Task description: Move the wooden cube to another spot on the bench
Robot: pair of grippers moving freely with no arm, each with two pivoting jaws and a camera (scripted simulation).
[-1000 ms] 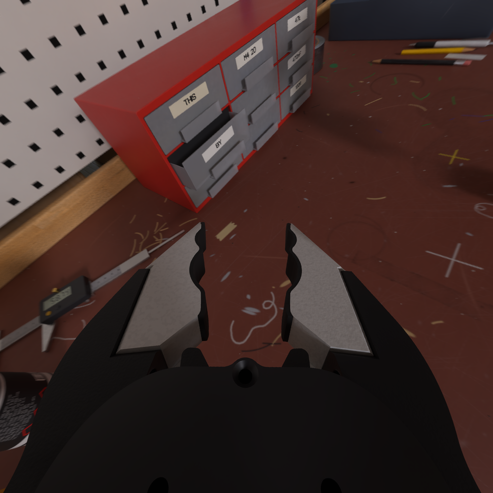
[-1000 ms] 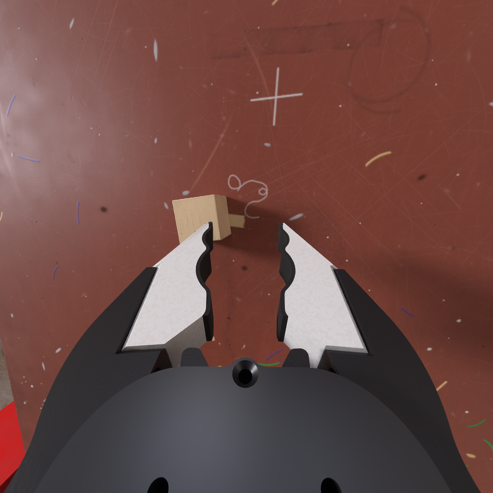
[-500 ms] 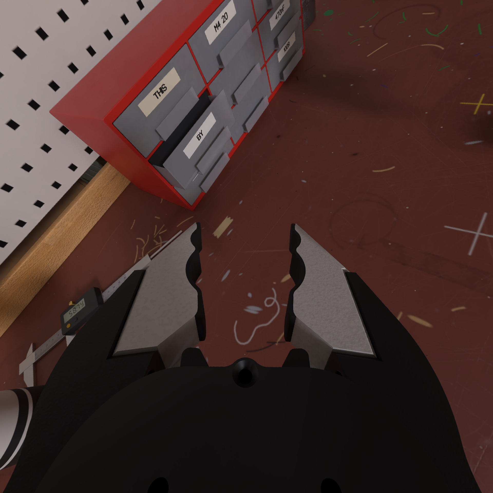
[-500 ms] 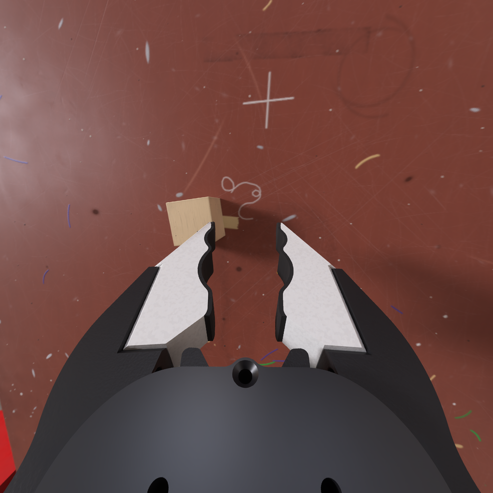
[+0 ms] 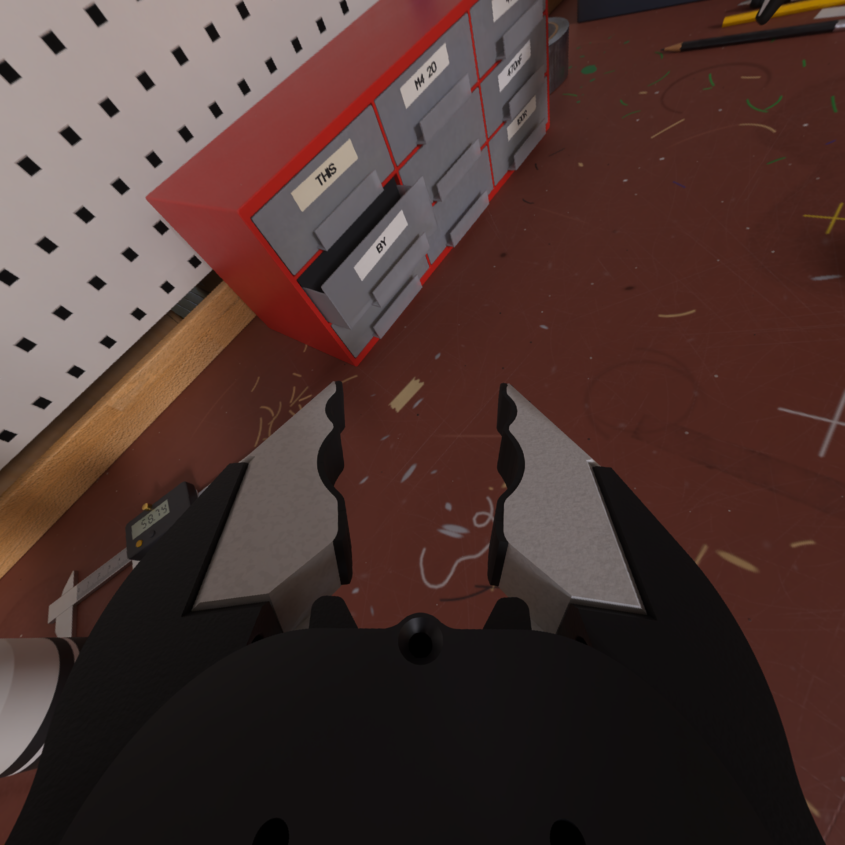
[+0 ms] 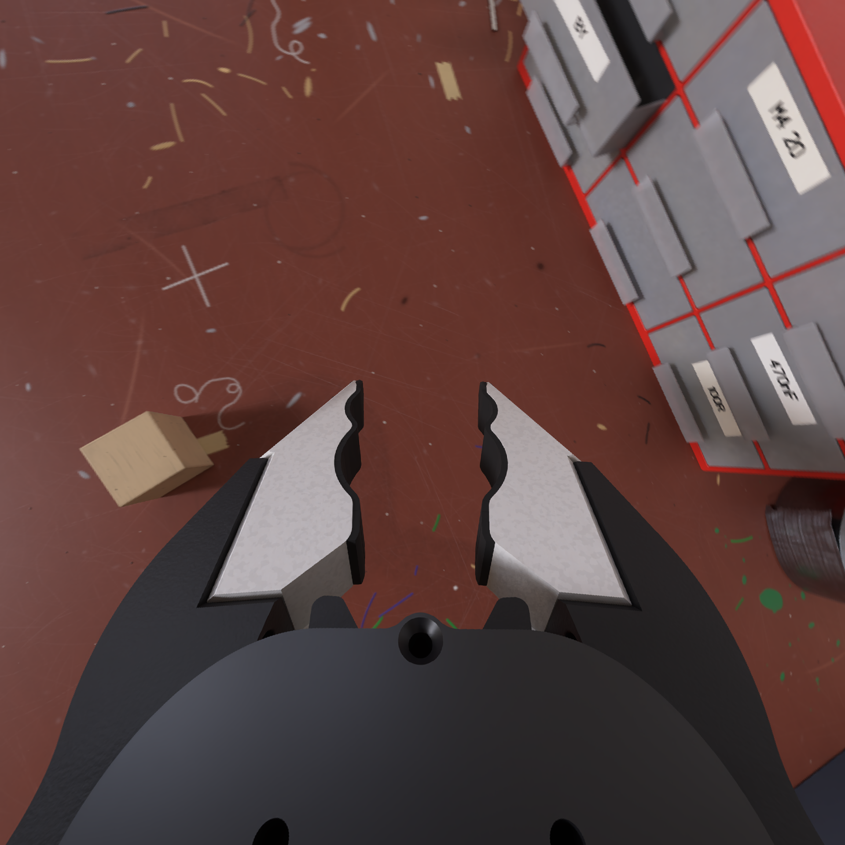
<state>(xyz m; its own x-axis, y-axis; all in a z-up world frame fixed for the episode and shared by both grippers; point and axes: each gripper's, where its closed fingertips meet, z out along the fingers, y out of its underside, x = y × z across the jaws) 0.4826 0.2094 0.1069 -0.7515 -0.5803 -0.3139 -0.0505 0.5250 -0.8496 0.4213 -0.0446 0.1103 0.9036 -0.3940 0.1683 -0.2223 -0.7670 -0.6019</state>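
The wooden cube [image 6: 146,457] lies on the dark red bench [image 6: 411,274] in the right wrist view, left of my right gripper [image 6: 420,384] and clear of its fingers. The right gripper is open and empty, above the bench. My left gripper [image 5: 419,386] is open and empty, over bare bench in front of the red drawer cabinet [image 5: 366,205]. The cube does not show in the left wrist view.
The red cabinet with grey drawers [image 6: 731,228] stands right of my right gripper; one drawer [image 5: 366,274] is partly open. A white pegboard [image 5: 114,137] backs the bench. A digital caliper [image 5: 137,530], pencils [image 5: 754,36], a grey tape roll [image 6: 809,544] and a striped can [image 5: 23,699] lie about.
The right gripper has swung to the right and pulled away from the cube, which now lies off to its left; the cabinet came into its view. The left gripper's view shifted slightly.
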